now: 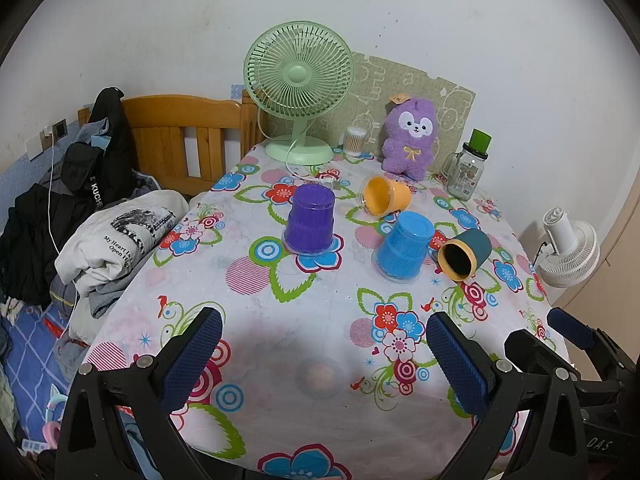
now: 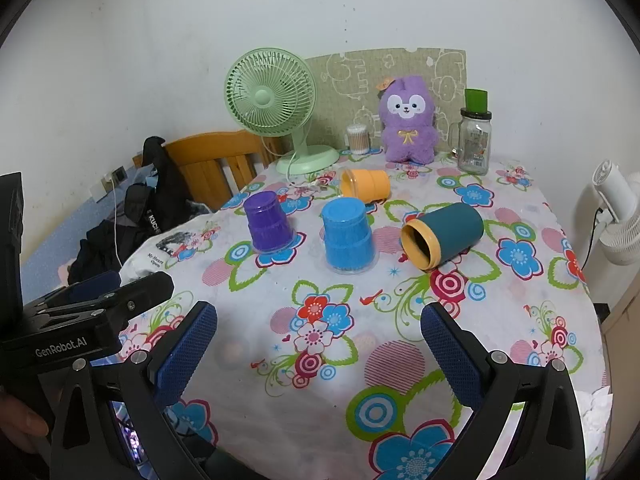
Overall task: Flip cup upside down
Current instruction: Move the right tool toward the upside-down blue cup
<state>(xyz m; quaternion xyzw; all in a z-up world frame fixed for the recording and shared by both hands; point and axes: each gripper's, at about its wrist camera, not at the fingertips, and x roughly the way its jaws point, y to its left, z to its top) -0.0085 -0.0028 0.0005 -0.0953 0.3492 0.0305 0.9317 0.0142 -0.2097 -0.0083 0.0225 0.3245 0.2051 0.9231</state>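
A purple cup (image 1: 310,218) (image 2: 267,222) and a blue cup (image 1: 404,246) (image 2: 347,238) stand upside down on the floral tablecloth (image 1: 304,320) (image 2: 360,340). An orange cup (image 1: 386,196) (image 2: 366,185) lies on its side behind them. A teal cup with a yellow rim (image 1: 464,254) (image 2: 442,234) lies on its side at the right, mouth toward me. My left gripper (image 1: 324,340) is open and empty over the near table. My right gripper (image 2: 318,336) is open and empty, near the front edge; it also shows in the left wrist view (image 1: 560,332).
A green desk fan (image 1: 298,92) (image 2: 276,104), a cotton-swab jar (image 1: 355,141), a purple plush toy (image 1: 410,138) (image 2: 408,120) and a glass jar with a green lid (image 1: 468,168) (image 2: 475,136) stand along the back. A bed with clothes (image 1: 100,216) lies left. A white fan (image 1: 568,248) stands right.
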